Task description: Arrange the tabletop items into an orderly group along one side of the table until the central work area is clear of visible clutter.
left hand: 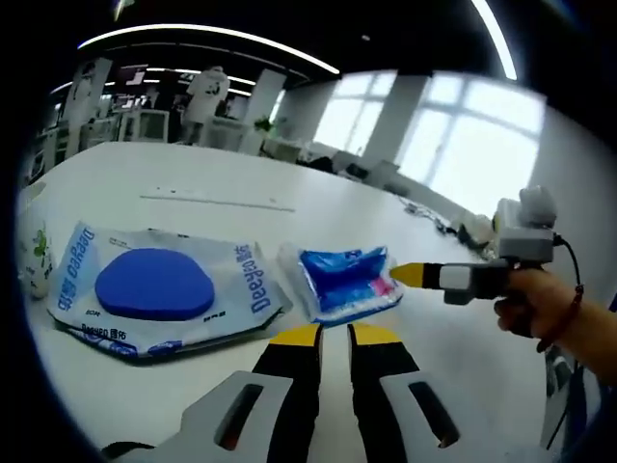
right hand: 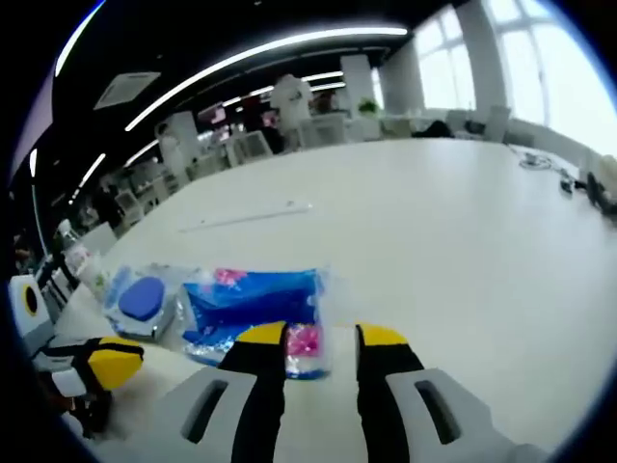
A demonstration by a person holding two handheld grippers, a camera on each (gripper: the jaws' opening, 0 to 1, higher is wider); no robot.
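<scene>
Two soft packs lie side by side on a long white table (left hand: 193,188): a wet-wipe pack (left hand: 159,289) with a blue oval lid and, just right of it, a smaller blue packet (left hand: 347,280). The right gripper (right hand: 323,336), jaws apart, reaches the blue packet's near edge, perhaps touching it. The left gripper (left hand: 333,335) hovers nearby, jaws narrowly parted, empty. A white object at the left edge is cut off.

wipes pack (left hand: 154,289), blue packet (left hand: 345,280) block near edge; table (left hand: 241,183) beyond open.
</scene>
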